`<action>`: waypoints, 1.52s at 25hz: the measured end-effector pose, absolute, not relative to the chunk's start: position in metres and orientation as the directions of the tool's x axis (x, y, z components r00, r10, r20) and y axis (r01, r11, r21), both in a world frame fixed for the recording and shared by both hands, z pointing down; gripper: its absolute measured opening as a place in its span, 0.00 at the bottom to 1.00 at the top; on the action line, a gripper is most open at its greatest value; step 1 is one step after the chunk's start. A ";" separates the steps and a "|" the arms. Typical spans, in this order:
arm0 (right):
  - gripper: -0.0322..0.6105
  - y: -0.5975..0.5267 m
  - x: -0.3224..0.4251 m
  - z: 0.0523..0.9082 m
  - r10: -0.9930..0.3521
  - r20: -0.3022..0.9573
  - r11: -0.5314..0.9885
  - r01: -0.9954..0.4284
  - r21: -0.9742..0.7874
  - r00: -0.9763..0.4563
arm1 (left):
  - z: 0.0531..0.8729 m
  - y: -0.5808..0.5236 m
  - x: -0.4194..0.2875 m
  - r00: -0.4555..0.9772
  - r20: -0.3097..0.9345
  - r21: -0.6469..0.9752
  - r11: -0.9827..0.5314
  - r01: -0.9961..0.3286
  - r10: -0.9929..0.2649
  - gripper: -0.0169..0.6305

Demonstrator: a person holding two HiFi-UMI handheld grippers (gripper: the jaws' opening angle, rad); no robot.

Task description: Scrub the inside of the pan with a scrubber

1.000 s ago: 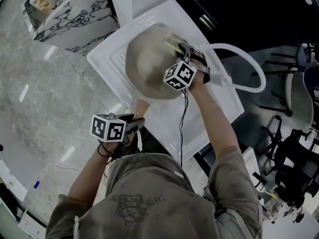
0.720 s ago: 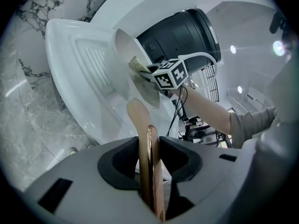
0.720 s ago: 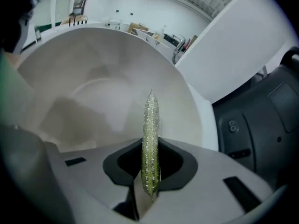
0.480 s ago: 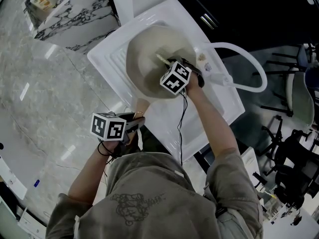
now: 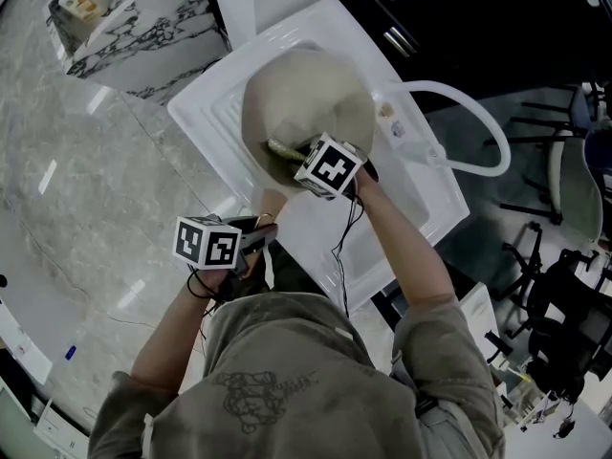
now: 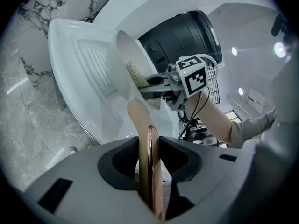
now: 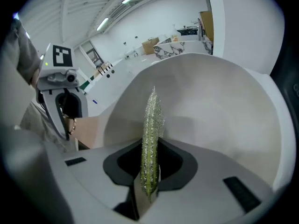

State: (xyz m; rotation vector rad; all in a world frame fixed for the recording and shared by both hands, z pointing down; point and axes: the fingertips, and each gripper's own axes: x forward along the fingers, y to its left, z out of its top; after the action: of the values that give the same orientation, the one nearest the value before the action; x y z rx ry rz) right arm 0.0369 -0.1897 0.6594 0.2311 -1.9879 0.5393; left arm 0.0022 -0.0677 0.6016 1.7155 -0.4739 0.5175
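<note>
White sink (image 5: 206, 113) holds tilted pan (image 5: 306, 98); handle (image 6: 135, 113) mostly hidden in left hand-held gripper (image 6: 150, 171), clamped on it. Right hand-held gripper (image 7: 148, 181), angled down, pinches scrubber (image 7: 152, 125) edge-on inside pan.

Beige pan (image 5: 301, 94), yellow-green scrubber (image 7: 150, 139), white sink (image 5: 320, 247).
</note>
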 end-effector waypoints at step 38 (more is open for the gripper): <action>0.17 -0.370 0.049 0.650 -0.638 0.730 0.601 -0.751 0.274 -0.244 | 0.594 -0.080 -0.010 0.852 0.523 0.842 -0.147 -0.519 -0.017 0.24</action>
State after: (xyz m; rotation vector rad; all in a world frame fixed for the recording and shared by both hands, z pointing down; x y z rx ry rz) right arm 0.0492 -0.3698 0.6498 1.1040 -1.9627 0.1655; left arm -0.0099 -0.0797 0.5942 1.6751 -0.4207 0.4596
